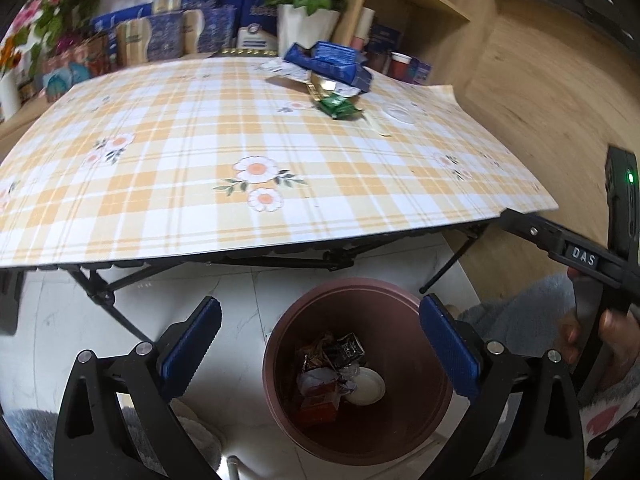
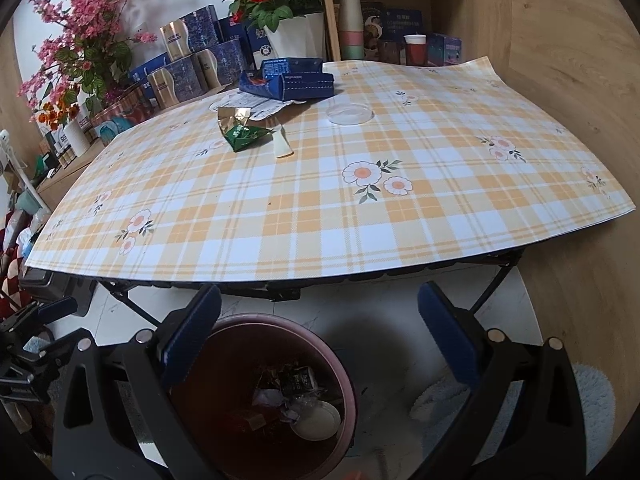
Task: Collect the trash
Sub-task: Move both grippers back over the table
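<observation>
Left wrist view: left gripper [image 1: 320, 344] spread wide, empty, above brown bin [image 1: 420, 432] holding wrappers and a white lid. Right gripper [image 2: 318, 332] also released, empty, over the bin. Green wrapper [image 2: 243, 137], blue box [image 2: 298, 80], clear lid [image 2: 349, 113] on checkered surface [image 2: 320, 216], far side.

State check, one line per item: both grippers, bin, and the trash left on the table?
left gripper: jaws open, empty, above bin
right gripper: jaws open, empty
bin: upright, partly filled
blue box: torn open, on table
green wrapper: crumpled, on table
clear lid: flat on table
</observation>
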`<state>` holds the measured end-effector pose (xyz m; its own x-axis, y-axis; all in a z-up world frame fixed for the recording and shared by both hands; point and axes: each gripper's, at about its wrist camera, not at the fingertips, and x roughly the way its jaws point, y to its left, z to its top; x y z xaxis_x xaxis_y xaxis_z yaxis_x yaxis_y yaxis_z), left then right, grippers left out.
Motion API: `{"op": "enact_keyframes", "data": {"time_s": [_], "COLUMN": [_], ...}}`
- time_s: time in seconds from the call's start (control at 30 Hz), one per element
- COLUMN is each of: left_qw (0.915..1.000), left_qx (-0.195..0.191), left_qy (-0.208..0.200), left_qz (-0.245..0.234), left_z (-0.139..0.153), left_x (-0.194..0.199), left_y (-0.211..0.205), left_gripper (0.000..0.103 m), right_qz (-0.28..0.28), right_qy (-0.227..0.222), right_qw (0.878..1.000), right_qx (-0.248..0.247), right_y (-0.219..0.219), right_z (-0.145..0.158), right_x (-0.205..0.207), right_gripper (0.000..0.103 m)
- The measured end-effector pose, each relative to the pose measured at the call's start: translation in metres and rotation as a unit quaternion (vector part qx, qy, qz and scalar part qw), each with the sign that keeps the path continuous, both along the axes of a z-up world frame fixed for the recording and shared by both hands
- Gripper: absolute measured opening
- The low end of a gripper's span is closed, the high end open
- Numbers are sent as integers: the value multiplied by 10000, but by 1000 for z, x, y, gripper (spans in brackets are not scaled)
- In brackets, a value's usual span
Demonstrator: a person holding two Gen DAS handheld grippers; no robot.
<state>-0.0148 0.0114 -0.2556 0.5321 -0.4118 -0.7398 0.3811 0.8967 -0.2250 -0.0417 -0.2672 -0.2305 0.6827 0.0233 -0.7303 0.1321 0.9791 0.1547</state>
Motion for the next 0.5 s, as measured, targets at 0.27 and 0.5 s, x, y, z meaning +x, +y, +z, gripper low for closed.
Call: {"op": "enact_keyframes", "data": {"time_s": [0.27, 0.5], "left_qw": [9988, 9995], "left_qx": [-130, -167], "left_qy": [217, 117], "left_qz": [429, 235], "left_z": [1, 19], "left_x": [20, 49], "left_y": [16, 4], "left_gripper": [97, 97], "right_qz": [-144, -230], "right_qy": [-45, -154], "right_qw": [9998, 9993], "right_qx": [-87, -271], "right_y": [-16, -41], "right_z": [0, 9], "right_x": [15, 45], "right_gripper": [97, 97]}}
